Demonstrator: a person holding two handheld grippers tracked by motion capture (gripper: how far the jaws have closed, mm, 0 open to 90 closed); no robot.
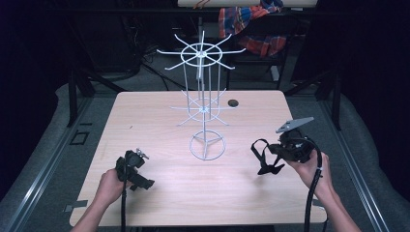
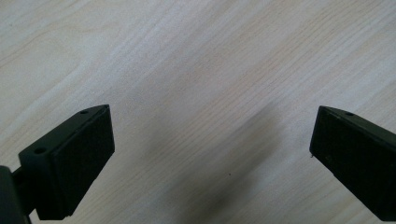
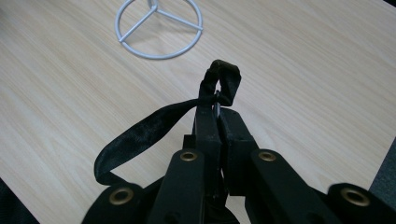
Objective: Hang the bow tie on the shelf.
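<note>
Black fabric strap (image 3: 140, 133), limp and light, pinched at its small end loop by the closed right gripper (image 3: 217, 109), lower centre of frame; probably headed for the white wire rack (image 1: 203, 87). Left gripper (image 1: 140, 179) spread, empty, lower left.

lab | dark frame rig (image 1: 72, 96) | lone wooden table (image 1: 154, 116)

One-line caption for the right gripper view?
Right gripper shut on a black strap above the wooden table, white wire stand base beyond.
</note>
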